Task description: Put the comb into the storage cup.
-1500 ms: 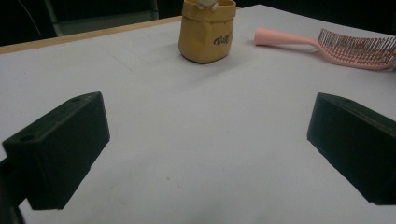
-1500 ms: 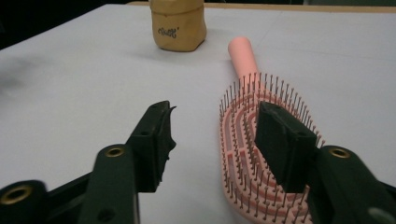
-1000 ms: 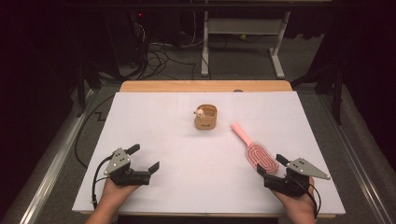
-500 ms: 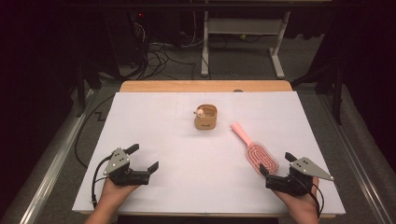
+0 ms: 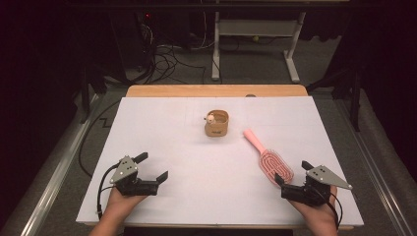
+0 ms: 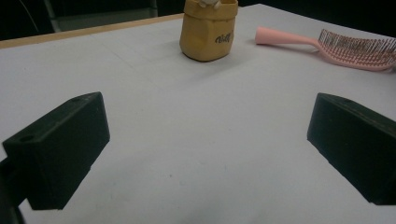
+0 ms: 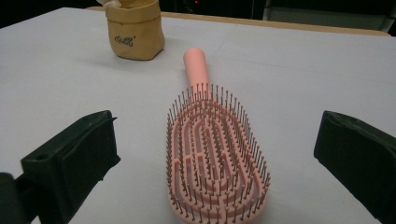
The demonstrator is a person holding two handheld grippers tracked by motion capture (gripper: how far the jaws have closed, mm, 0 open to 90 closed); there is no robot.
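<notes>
While my right tool [image 5: 291,180] sits at the near right of the table [image 5: 196,147] with its jaws just spread to full width and nothing pinched, the pink hairbrush [image 5: 269,158] lies flat and bristles up just ahead of it, at about eleven o'clock, head near and handle pointing away. I see the main risk in closing on that bristle bed: the pads would catch springy pins instead of the rim, and the brush could tip or squirt forward. My left tool [image 5: 153,166], also spread and empty, rests at the near left. Farther out, toward twelve o'clock past the handle, stands the small tan pouch [image 5: 217,124]; a shoved brush could slide into it and topple it.
</notes>
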